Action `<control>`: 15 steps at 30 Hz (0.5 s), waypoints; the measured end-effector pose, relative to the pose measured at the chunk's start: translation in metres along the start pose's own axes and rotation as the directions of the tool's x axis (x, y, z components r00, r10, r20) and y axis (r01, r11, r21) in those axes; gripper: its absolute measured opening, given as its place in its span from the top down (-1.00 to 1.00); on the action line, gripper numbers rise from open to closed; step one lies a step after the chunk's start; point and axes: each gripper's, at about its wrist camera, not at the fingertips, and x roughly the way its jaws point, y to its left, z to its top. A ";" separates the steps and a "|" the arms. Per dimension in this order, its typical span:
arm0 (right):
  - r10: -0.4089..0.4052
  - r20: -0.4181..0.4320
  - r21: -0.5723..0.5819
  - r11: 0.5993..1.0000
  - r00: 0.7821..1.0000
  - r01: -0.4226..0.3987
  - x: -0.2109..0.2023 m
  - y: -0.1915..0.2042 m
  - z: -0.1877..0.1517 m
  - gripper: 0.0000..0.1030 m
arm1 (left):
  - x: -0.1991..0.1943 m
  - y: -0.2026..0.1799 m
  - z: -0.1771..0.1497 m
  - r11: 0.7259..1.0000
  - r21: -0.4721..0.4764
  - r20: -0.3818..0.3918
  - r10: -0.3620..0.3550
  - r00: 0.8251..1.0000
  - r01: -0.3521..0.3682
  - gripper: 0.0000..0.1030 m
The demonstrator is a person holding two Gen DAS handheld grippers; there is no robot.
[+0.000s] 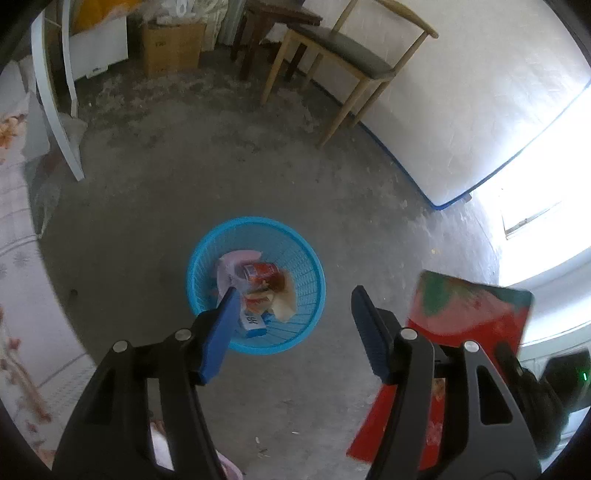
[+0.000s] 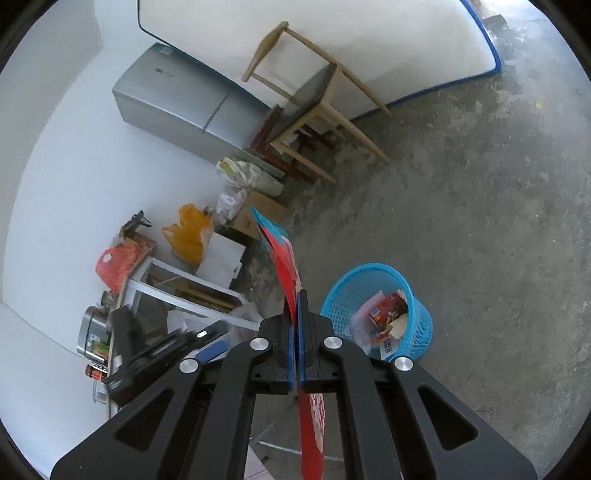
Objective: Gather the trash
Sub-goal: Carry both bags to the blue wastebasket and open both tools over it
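A blue mesh basket [image 1: 308, 254] stands on the concrete floor, holding a red wrapper [image 1: 264, 272], a white and blue carton [image 1: 253, 323] and pinkish plastic. My left gripper [image 1: 294, 295] hangs open above the basket's near side, with nothing between its blue pads [image 1: 221, 328]. A flat red packet [image 1: 469, 314] with a green patch is off to its right. In the right wrist view my right gripper [image 2: 297, 295] is shut on that red packet [image 2: 284, 258], which sticks out edge-on above and below the jaws. The basket [image 2: 421, 317] sits just right of those fingers.
A wooden chair [image 1: 347, 59] and a dark stool [image 1: 273, 18] stand by a white mattress [image 1: 461, 92] leaning on the wall. A cardboard box [image 1: 171, 48], a grey fridge [image 2: 177, 103], plastic bags [image 2: 188, 232] and a cluttered table [image 2: 122, 295] line the walls.
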 end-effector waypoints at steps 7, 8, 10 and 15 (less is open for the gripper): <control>-0.004 -0.111 0.011 1.000 0.994 0.005 0.084 0.001 0.011 0.96 | -0.088 0.010 -0.024 0.998 0.045 0.117 0.026 0.993 -0.031 -0.27; -0.003 -0.125 0.015 1.000 0.992 0.005 0.096 0.000 0.013 0.96 | -0.106 0.012 -0.032 0.999 0.045 0.131 0.014 0.991 -0.020 -0.29; -0.009 -0.155 0.011 1.000 0.988 0.010 0.127 0.000 0.016 0.94 | -0.144 0.018 -0.049 0.999 0.039 0.188 -0.022 0.982 0.015 -0.30; -0.198 -0.266 -0.062 0.980 0.943 0.189 0.223 -0.029 0.011 0.66 | -0.234 0.053 -0.119 1.000 -0.001 0.355 -0.003 0.935 0.003 -0.42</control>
